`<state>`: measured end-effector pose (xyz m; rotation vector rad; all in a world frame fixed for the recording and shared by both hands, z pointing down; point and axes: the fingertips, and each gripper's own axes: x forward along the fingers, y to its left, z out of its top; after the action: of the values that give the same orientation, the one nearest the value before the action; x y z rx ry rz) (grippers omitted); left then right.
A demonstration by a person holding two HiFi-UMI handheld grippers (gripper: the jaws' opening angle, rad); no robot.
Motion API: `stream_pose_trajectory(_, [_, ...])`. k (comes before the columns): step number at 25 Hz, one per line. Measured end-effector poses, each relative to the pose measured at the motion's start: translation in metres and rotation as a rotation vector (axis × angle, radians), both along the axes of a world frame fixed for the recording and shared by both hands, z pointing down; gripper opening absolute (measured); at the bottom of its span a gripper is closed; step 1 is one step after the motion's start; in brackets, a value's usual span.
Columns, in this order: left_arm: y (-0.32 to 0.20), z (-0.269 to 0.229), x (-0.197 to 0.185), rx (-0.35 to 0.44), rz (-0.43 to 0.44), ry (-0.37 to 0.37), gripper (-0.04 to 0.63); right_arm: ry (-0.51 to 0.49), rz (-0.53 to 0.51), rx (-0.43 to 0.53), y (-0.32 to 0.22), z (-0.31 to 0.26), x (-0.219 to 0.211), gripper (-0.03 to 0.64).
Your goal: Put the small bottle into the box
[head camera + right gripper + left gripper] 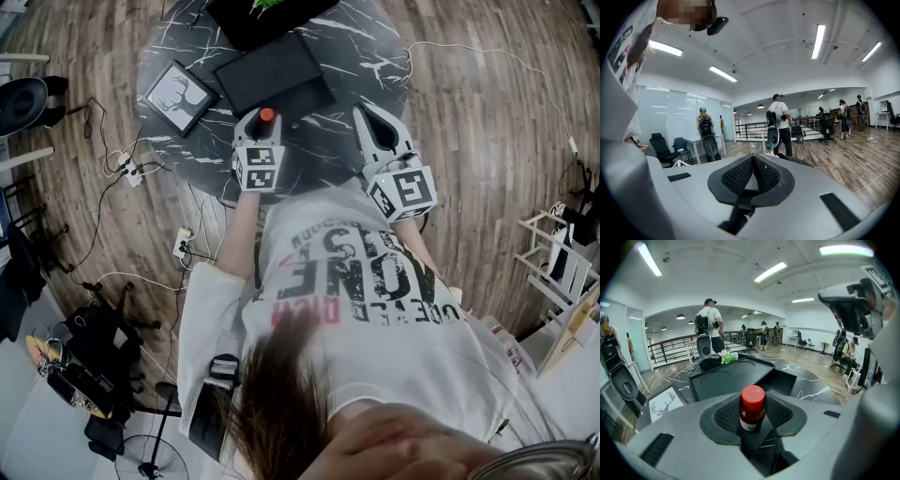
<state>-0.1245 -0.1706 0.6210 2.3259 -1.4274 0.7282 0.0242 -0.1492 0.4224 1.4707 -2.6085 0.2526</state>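
Left gripper [754, 427] clamps the small bottle [752, 408] upright, red cap up. The box [723, 377] sits on the table straight ahead of it and just below, near. Right gripper [752, 161] is pinched closed, empty, farther off to the side.

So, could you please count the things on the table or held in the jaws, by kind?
Small bottle, red-capped, in the left gripper's jaws: 1
Black box: 1
Framed deer picture: 1
Black object at the table's far edge: 1
Total: 4
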Motion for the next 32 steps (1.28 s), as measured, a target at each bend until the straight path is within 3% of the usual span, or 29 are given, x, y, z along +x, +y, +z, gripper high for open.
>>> stream_pose_trajectory(5, [-0.0003, -0.0018, -0.0004, -0.002, -0.018, 0.024, 0.224, 0.0, 0.0, 0.0, 0.0012, 0.0005, 0.0006, 0.003])
stream_pose_trajectory(32, [0.0003, -0.0045, 0.0026, -0.004, -0.017, 0.013, 0.227, -0.005, -0.001, 0.002, 0.0054, -0.0004, 0.0036, 0.003])
